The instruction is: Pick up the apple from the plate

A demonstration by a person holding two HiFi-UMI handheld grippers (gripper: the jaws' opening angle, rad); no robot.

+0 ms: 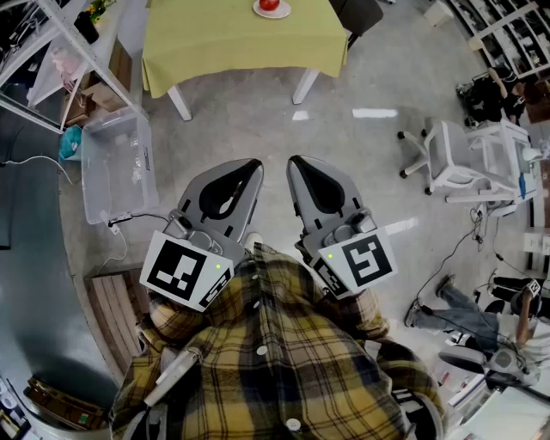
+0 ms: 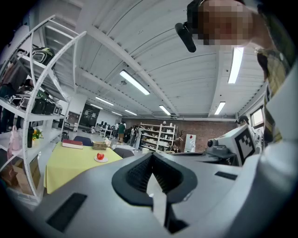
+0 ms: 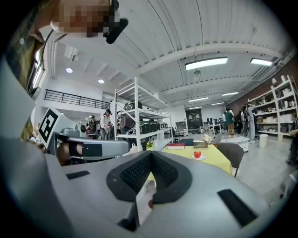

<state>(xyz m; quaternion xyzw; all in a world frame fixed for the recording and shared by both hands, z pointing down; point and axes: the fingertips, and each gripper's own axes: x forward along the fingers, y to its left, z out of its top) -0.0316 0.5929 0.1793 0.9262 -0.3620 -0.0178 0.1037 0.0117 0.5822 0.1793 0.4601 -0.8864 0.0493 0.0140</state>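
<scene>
Apple (image 1: 269, 4) on its plate (image 1: 284, 12), far table (image 1: 223, 43); left gripper (image 1: 247, 166) and right gripper (image 1: 300, 163) both closed, empty, well short; plastic box (image 1: 116, 163) left, white chair (image 1: 440, 156) right.

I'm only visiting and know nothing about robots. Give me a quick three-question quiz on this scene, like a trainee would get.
1. True or false: the apple sits on a plate on the yellow-green table.
2. The left claw and right claw are: A) both shut and empty; B) both wide open; C) gripping the apple.
3. Fill in: the clear plastic box stands on the ____, beside the table.
Key: 1 true; 2 A; 3 floor.
</scene>
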